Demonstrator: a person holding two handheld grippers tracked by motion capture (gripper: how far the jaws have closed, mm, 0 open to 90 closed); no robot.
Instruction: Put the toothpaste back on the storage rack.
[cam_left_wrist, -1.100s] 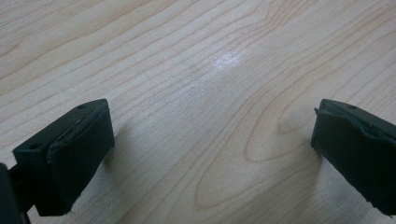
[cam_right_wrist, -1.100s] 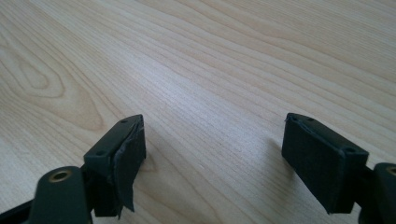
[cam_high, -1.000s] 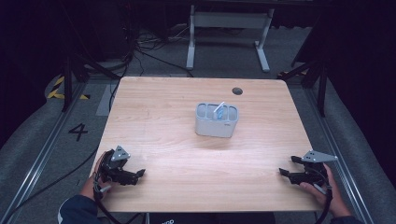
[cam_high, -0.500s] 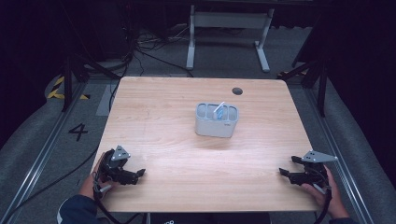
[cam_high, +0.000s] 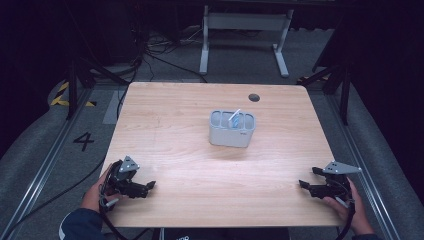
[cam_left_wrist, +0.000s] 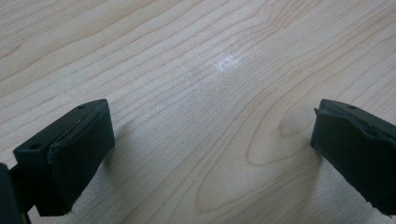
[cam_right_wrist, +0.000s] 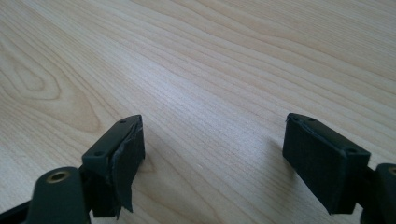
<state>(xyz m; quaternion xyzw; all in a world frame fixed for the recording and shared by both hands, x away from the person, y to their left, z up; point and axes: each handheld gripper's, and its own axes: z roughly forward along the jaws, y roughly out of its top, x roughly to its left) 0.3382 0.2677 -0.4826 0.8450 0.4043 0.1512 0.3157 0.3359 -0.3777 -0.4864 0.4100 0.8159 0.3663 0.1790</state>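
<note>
**Caddy sits dead centre, both claws parked**

We've got the grey plastic compartment caddy (cam_high: 232, 129) mid-table, well ahead of us, white-and-blue stick leaning inside. Left gripper (cam_high: 148, 186) and right gripper (cam_high: 303, 183) both spread, holding nothing, at the near corners. Neither's clearly nearer.

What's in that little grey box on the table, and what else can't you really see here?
- Grey caddy, high view: contents too small; a white-and-blue stick leans out, its kind unclear.
- Caddy's compartments: walls hide their bottoms.
- Right hand, high view: cut off by the bottom edge.
- Both gripper views: just bare wooden table between open jaws.
</note>
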